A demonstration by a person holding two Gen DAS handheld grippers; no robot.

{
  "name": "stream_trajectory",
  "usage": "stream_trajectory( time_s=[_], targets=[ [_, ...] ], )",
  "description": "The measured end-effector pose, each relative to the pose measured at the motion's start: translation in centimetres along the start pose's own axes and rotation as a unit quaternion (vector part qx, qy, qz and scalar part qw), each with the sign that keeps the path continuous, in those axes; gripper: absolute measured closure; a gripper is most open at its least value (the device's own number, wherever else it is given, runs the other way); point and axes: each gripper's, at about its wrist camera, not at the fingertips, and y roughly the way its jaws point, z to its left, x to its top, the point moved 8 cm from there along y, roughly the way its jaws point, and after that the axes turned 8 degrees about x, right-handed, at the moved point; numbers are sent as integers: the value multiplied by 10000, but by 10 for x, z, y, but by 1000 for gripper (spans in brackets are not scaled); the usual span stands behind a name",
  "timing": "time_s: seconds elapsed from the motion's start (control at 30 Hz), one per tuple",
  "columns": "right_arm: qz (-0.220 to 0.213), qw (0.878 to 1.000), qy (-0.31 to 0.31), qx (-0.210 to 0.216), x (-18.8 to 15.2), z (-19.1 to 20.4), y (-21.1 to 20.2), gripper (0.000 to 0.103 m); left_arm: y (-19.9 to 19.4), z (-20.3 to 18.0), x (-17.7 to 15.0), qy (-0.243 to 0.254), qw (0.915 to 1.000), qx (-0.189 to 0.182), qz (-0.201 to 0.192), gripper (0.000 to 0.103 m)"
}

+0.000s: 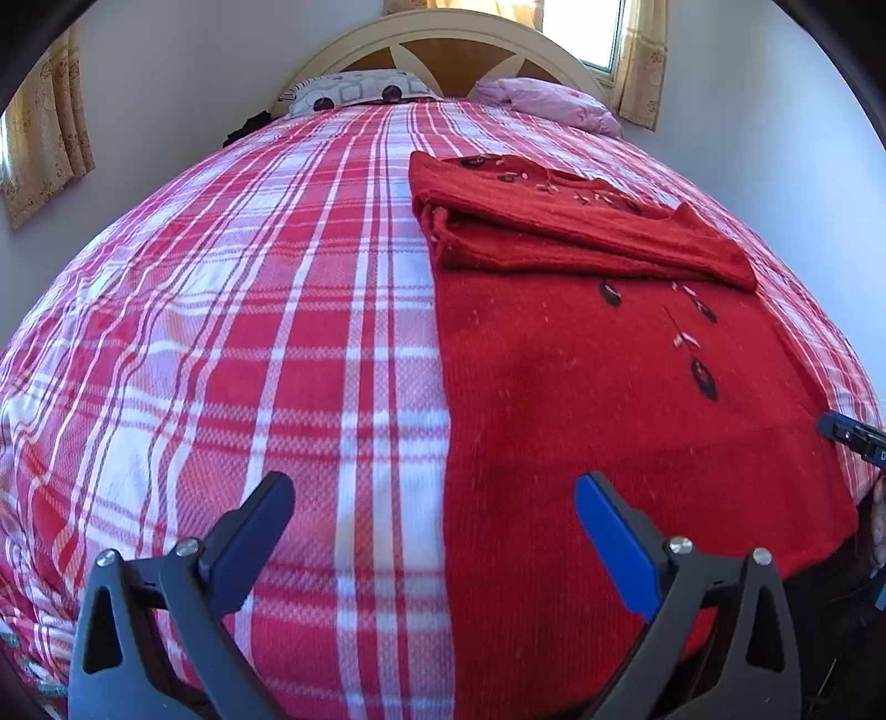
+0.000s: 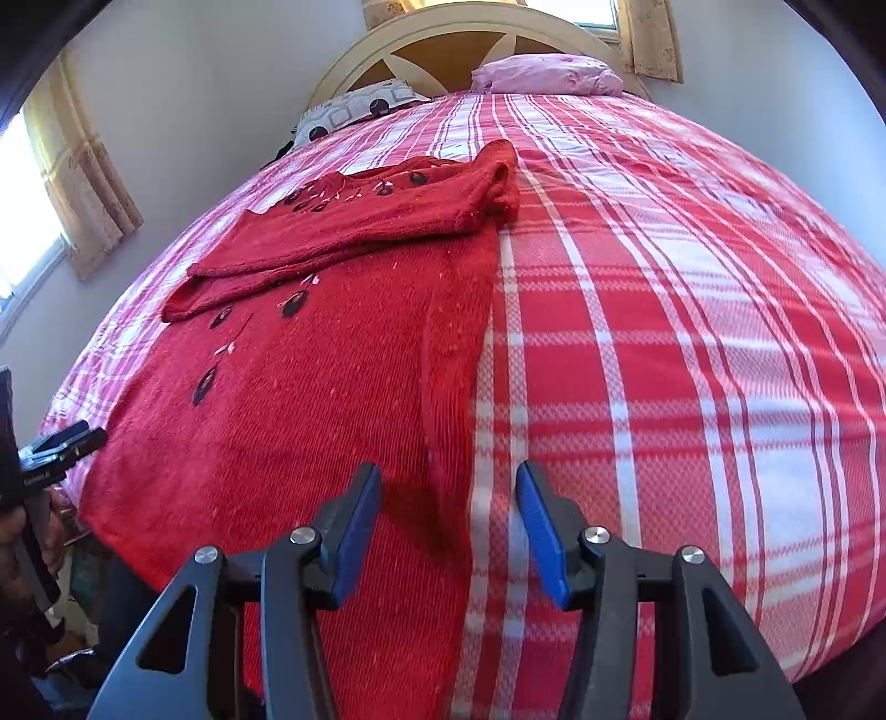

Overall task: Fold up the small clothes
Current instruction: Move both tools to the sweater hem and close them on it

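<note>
A red knit sweater (image 1: 609, 387) with dark leaf embroidery lies flat on the bed, hem toward me and both sleeves folded across the chest. In the left wrist view it fills the right half. My left gripper (image 1: 432, 487) hovers open and wide over its lower left edge, one finger above the bedcover and the other above the knit. In the right wrist view the sweater (image 2: 288, 399) lies to the left. My right gripper (image 2: 447, 476) stands open, straddling the sweater's lower right edge, with nothing pressed between its pads.
The bed wears a red and white plaid cover (image 1: 249, 332). A patterned pillow (image 1: 354, 91) and a pink pillow (image 1: 554, 102) lie by the cream headboard (image 1: 459, 44). Curtained windows flank the bed. A hand (image 2: 22, 531) holds the left gripper at the near edge.
</note>
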Motion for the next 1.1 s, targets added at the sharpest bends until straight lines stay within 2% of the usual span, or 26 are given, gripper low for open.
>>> stream_trajectory(
  time_s=[0.13, 0.3, 0.57, 0.63, 0.67, 0.8, 0.97, 1.03, 1.1],
  targets=[
    [39, 9996, 188, 214, -12, -2, -10, 51, -7, 1, -19, -102, 9996, -204, 172, 7],
    [91, 9991, 281, 311, -30, -1, -21, 51, -13, -4, -29, -201, 9985, -436, 265, 10],
    [400, 9973, 186, 587, -56, 15, -29, 51, -26, -9, -40, -136, 9977, -599, 272, 28],
    [450, 9970, 174, 608, -59, 17, -30, 54, -29, -12, -45, -58, 9979, -593, 265, 35],
    [493, 9961, 220, 698, -61, 18, -30, 58, -29, -13, -45, -32, 9980, -583, 262, 37],
    [583, 9937, 317, 902, -67, 21, -30, 62, -32, -11, -47, -91, 9976, -632, 271, 46],
    [632, 9926, 327, 982, -71, 23, -30, 64, -33, -14, -51, -97, 9965, -760, 344, 47],
    [646, 9920, 355, 1029, -71, 23, -30, 70, -33, -15, -51, -39, 9967, -743, 331, 48],
    [666, 9912, 369, 1085, -71, 22, -27, 80, -33, -15, -51, -32, 9969, -719, 332, 56]
  ],
)
